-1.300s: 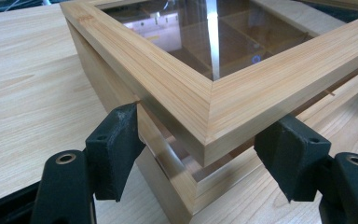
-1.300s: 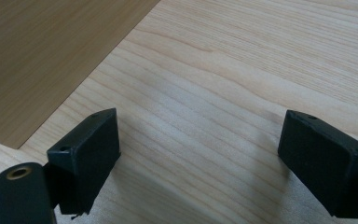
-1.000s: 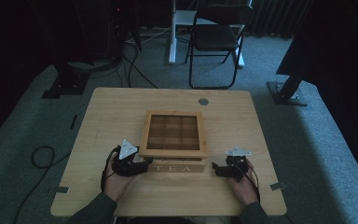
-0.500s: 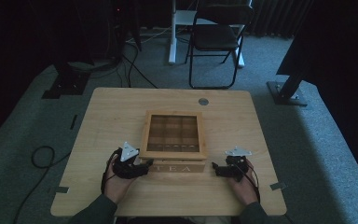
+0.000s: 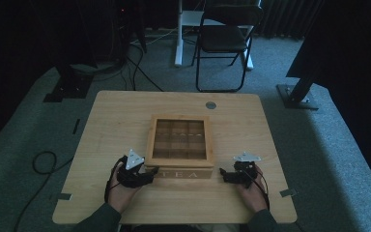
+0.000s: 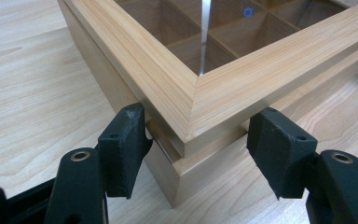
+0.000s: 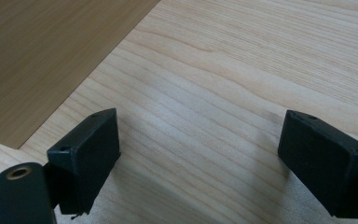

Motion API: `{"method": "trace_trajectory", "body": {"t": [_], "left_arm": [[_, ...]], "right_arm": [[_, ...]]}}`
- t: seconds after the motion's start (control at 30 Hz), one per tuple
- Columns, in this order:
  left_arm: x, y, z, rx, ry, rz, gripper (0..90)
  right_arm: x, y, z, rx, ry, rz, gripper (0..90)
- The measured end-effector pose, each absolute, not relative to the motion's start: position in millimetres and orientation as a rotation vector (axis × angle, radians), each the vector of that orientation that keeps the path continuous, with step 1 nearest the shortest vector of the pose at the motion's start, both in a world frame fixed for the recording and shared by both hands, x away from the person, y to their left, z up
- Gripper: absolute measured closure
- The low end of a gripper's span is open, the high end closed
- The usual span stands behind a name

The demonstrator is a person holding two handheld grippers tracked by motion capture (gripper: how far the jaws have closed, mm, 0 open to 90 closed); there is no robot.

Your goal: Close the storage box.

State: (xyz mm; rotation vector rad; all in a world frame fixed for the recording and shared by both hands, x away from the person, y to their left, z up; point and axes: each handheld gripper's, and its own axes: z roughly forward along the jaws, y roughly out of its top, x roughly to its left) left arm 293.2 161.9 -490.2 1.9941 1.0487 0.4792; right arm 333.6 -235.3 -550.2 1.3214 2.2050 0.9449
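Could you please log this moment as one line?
left gripper: open, jaws astride tea box corner | right gripper: open, beside box | lid closed

text: "TEA" | on: front face of wooden box (image 5: 179,145) | view: high

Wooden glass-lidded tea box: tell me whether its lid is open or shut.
Shut. The wooden glass-lidded tea box has its lid lying flat on the base; the left gripper view shows a thin seam only.

Dark green sleeves are worn on both forearms. Each gripper, left (image 5: 147,175) and right (image 5: 223,175), is built black, topped by a grey three-cornered plate, with brass-ringed screw holes and a black cable.
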Motion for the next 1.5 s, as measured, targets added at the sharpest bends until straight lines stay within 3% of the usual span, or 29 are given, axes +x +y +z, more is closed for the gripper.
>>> {"method": "trace_trajectory", "body": {"t": [1.5], "left_arm": [[286.7,171.1,-499.2,1.972,1.123,0.437,34.7]], "right_arm": [[333.5,-235.2,-550.3,1.322,2.204,0.946,12.2]]}}
